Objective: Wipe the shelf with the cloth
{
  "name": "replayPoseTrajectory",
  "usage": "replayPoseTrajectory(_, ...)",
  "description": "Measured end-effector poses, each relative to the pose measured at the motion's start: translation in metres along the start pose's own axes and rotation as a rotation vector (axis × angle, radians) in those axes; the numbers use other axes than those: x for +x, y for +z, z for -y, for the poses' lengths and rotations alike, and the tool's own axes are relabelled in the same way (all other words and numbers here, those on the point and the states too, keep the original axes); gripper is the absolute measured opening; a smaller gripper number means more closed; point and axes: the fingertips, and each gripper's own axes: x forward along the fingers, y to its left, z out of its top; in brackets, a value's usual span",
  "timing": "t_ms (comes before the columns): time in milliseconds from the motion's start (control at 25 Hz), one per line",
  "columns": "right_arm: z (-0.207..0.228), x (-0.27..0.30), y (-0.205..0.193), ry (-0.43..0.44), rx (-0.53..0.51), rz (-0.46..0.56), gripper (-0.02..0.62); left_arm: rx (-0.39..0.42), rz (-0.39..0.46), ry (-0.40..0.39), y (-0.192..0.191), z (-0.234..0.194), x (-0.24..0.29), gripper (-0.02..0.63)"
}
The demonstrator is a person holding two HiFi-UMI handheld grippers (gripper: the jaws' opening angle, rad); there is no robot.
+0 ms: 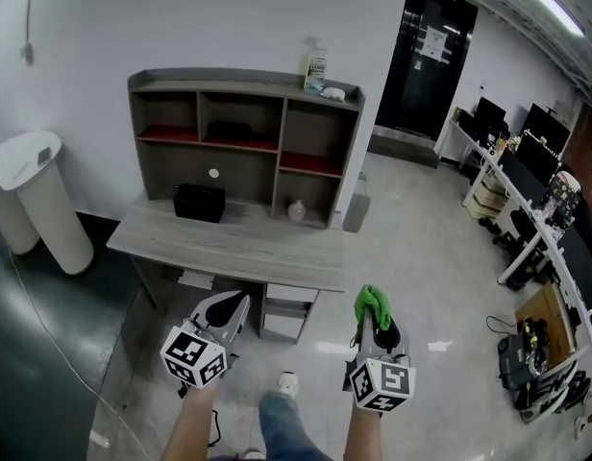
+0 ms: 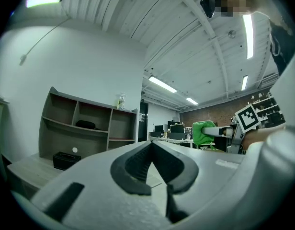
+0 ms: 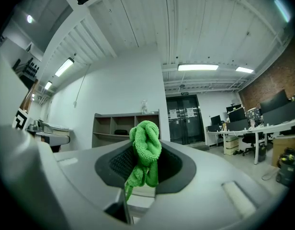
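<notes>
A grey shelf unit point(image 1: 243, 142) with open compartments stands on a grey desk point(image 1: 234, 243) against the white wall; it also shows as the shelf unit point(image 2: 85, 128) and the shelf unit point(image 3: 123, 128) in the gripper views. My right gripper point(image 1: 375, 307) is shut on a bunched green cloth point(image 1: 373, 303), well short of the desk's front edge. The cloth point(image 3: 145, 152) sticks up between the jaws. My left gripper point(image 1: 234, 305) is shut with nothing in it, also short of the desk. From the left gripper view the cloth point(image 2: 203, 132) shows at the right.
On the shelf's top sit a spray bottle point(image 1: 316, 69) and a small white thing point(image 1: 333, 92). A black box point(image 1: 200, 203) and a pinkish object point(image 1: 297, 210) stand on the desk. A white bin point(image 1: 37, 200) is at left; office desks point(image 1: 527, 200) at right.
</notes>
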Motion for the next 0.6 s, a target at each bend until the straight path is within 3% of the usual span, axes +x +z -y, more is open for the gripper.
replayPoseTrajectory(240,0.023,0.101,-0.008,0.004,-0.008,0.049,0.109,0.013,-0.003,0.029,-0.015,-0.058,0.071,-0.002)
replayPoseTrajectory(600,0.066,0.314,-0.004,0.025,-0.049,0.063,0.109,0.011,0.008,0.080,-0.012,-0.169,0.236,-0.002)
